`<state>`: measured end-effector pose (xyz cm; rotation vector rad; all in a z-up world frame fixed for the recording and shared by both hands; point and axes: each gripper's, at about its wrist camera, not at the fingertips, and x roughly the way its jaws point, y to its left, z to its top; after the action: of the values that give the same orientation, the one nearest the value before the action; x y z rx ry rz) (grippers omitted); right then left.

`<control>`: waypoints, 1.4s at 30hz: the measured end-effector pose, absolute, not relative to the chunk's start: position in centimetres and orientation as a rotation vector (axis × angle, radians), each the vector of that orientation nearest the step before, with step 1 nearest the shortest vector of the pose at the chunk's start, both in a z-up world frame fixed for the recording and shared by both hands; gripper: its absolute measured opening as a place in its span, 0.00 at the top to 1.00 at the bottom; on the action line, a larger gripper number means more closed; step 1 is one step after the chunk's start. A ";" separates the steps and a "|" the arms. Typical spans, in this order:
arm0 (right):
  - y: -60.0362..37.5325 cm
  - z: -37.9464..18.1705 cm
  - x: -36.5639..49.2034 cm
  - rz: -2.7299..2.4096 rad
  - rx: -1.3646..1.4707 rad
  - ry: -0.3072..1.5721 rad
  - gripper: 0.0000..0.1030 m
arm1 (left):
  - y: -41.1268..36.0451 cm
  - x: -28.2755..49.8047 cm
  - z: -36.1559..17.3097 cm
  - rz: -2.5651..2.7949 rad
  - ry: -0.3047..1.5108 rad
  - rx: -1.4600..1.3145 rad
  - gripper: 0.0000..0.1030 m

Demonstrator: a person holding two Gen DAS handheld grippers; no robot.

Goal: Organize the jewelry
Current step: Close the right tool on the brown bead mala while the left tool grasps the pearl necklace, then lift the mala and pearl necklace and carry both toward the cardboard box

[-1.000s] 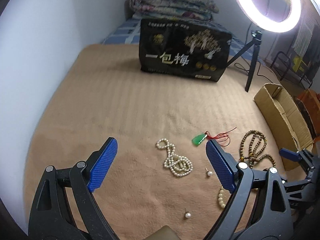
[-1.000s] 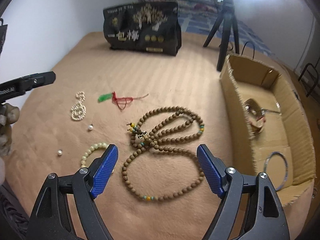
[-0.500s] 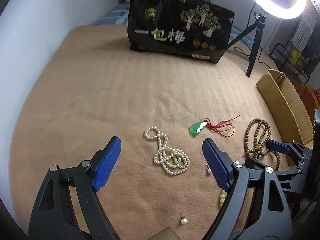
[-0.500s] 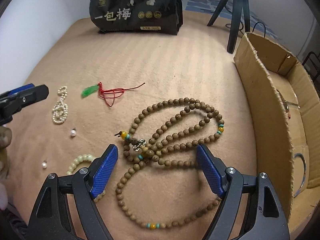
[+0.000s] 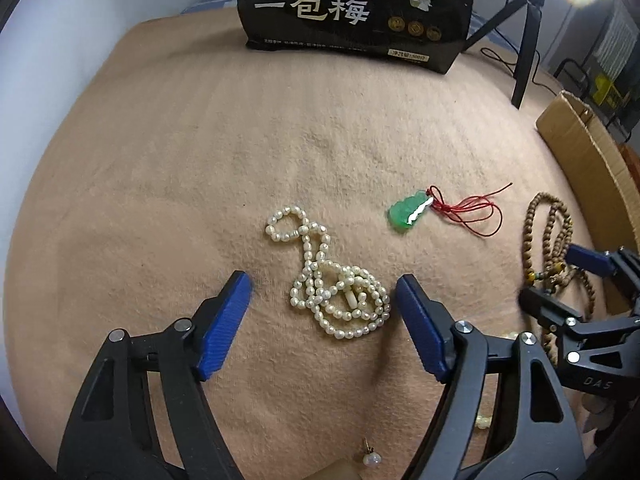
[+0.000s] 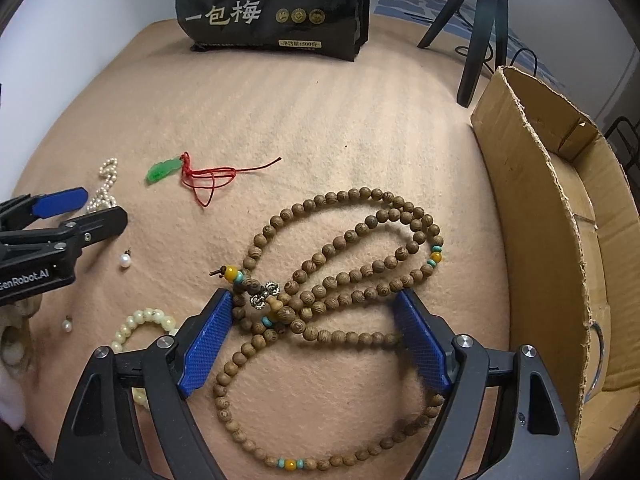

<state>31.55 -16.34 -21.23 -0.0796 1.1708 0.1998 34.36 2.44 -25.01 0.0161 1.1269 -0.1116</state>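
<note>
A white pearl necklace [image 5: 334, 286] lies bunched on the tan blanket [image 5: 200, 160]. My left gripper [image 5: 324, 286] hangs low over it, jaws closing, one blue pad on each side of the pearls and not touching them. A brown wooden bead necklace [image 6: 340, 280] lies coiled in the right wrist view. My right gripper [image 6: 312, 300] stands open astride its knotted middle, pads close to the beads on both sides. A green pendant [image 5: 408, 212] on red cord lies between the two necklaces. Two loose pearl earrings [image 6: 125, 260] and a pale bead bracelet [image 6: 140, 322] lie nearer me.
A cardboard box [image 6: 552, 216] stands open at the right edge, with a metal bangle [image 6: 596, 360] showing in it. A black printed bag [image 5: 356, 12] stands at the back. A black tripod [image 6: 476, 36] stands behind the box. A white wall runs along the left.
The left gripper has come down over the pearl necklace and its jaws have narrowed. The right gripper has sunk onto the wooden beads, which now lie between its pads.
</note>
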 end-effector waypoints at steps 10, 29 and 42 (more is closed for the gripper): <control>-16.8 -21.1 30.9 0.211 -0.076 1.156 0.28 | 2.4 34.2 -24.6 -0.095 1.102 0.050 0.77; -19.1 -18.4 30.5 0.262 0.033 1.093 0.90 | 4.2 33.4 -20.6 -0.093 1.036 -0.069 0.95; -19.9 -11.3 28.7 0.287 0.097 0.919 0.90 | 4.0 30.8 -14.2 -0.128 0.894 -0.113 0.95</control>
<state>28.72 -19.93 -11.28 0.0967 0.9186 0.2873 30.82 4.05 -14.17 -0.1127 0.8938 -0.1284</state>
